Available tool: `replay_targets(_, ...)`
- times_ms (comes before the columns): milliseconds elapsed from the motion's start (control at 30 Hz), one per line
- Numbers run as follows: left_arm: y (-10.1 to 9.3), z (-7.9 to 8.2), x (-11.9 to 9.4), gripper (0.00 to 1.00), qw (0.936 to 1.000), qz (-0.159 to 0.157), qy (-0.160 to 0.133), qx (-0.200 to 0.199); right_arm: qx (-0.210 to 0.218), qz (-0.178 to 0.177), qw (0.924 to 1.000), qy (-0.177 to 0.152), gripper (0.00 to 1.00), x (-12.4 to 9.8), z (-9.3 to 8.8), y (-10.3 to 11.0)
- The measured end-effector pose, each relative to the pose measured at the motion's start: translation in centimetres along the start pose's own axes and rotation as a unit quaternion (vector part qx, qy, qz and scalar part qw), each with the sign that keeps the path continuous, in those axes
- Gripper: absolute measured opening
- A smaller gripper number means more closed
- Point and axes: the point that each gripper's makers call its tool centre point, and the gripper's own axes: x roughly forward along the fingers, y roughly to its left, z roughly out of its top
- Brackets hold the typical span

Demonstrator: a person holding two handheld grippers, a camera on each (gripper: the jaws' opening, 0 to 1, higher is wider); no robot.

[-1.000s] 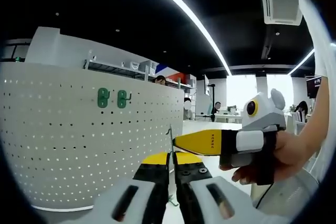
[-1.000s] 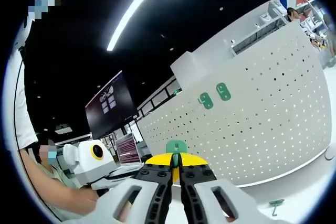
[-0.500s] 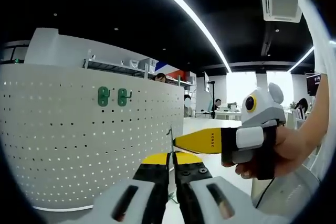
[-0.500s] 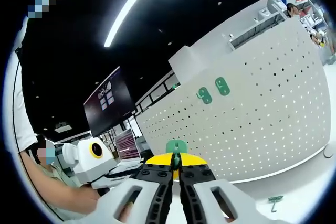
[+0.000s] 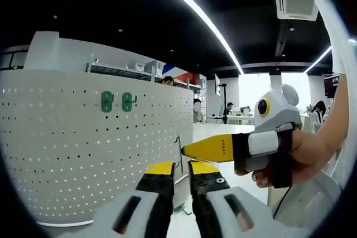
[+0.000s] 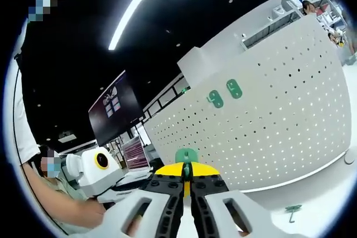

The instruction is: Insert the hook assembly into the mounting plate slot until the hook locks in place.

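Observation:
The white perforated mounting plate (image 5: 67, 154) curves across the left gripper view, with two green hooks (image 5: 114, 101) hung on it. It stands beyond the jaws in the right gripper view as the same plate (image 6: 279, 126) with those hooks (image 6: 223, 93). My right gripper (image 6: 187, 174) is shut on a green hook assembly (image 6: 187, 156). In the left gripper view it enters from the right, held by a hand, as a yellow-tipped gripper (image 5: 187, 150) with the hook's thin wire (image 5: 178, 157) at its tip. My left gripper (image 5: 181, 169) stands open just below that wire.
A spare green hook (image 6: 293, 210) lies on the white table (image 6: 323, 193) by the plate's foot, and a green piece (image 5: 181, 209) shows below my left jaws. A person's arm (image 5: 334, 132) is at the right. The left gripper's white housing (image 6: 103, 171) is at lower left.
My left gripper's jaws have parted from the hook wire that they were shut on. The right gripper keeps hold of the hook assembly, and both views have shifted slightly.

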Motion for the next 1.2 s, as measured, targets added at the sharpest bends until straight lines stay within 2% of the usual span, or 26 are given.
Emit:
replay_targets(200, 0.1, -1.1, 0.1, 0.35, 0.9999, 0.0, 0.016, -0.003, 0.004, 0.002, 1.0, 0.001, 0.0, 0.0, 0.0, -0.1)
replay_targets(367, 0.5, -1.7, 0.2, 0.6, 0.9996, 0.015, 0.023, -0.001, 0.005, 0.003, 1.0, 0.003, 0.0, -0.1, -0.1, 0.0)
replay_targets(500, 0.7, -1.9, 0.1, 0.7, 0.9996, 0.019, 0.022, 0.0, 0.006, 0.005, 1.0, 0.003, 0.0, -0.1, -0.2, 0.1)
replay_targets(667, 0.8, -2.1, 0.0, 0.72, 0.9994, 0.024, 0.025, -0.004, -0.036, 0.007, 0.9992, 0.016, 0.0, -0.1, -0.3, 0.6)
replay_targets(700, 0.7, -2.1, 0.0, 0.72, 0.9994, 0.023, 0.026, -0.002, -0.071, 0.005, 0.9972, 0.023, 0.0, -0.1, -0.3, 0.6)
replay_targets(767, 0.7, -2.2, 0.0, 0.71, 0.9994, 0.024, 0.027, 0.002, -0.109, -0.006, 0.9936, 0.031, 0.0, -0.2, -0.3, 0.5)
replay_targets(800, 0.6, -2.4, 0.0, 0.71, 0.9993, 0.022, 0.03, -0.002, -0.151, -0.022, 0.9876, 0.038, 0.0, -0.3, -0.1, 0.1)
replay_targets(867, 0.6, -2.4, 0.0, 0.7, 0.9993, 0.021, 0.031, 0.001, -0.191, -0.022, 0.9802, 0.047, 0.0, -0.3, -0.1, 0.2)
replay_targets(933, 0.6, -2.4, 0.0, 0.7, 0.9993, 0.021, 0.031, -0.003, -0.206, -0.031, 0.9766, 0.051, 0.0, -0.5, -0.1, -0.1)
replay_targets(1000, 0.6, -2.4, 0.0, 0.69, 0.9994, 0.021, 0.029, -0.003, -0.194, -0.03, 0.9794, 0.049, 0.0, -0.4, -0.1, -0.2)
replay_targets(1200, 0.8, -2.3, -0.1, 0.69, 0.9994, 0.022, 0.027, -0.006, -0.188, -0.042, 0.9804, 0.042, 0.0, -0.6, 0.6, -0.9)
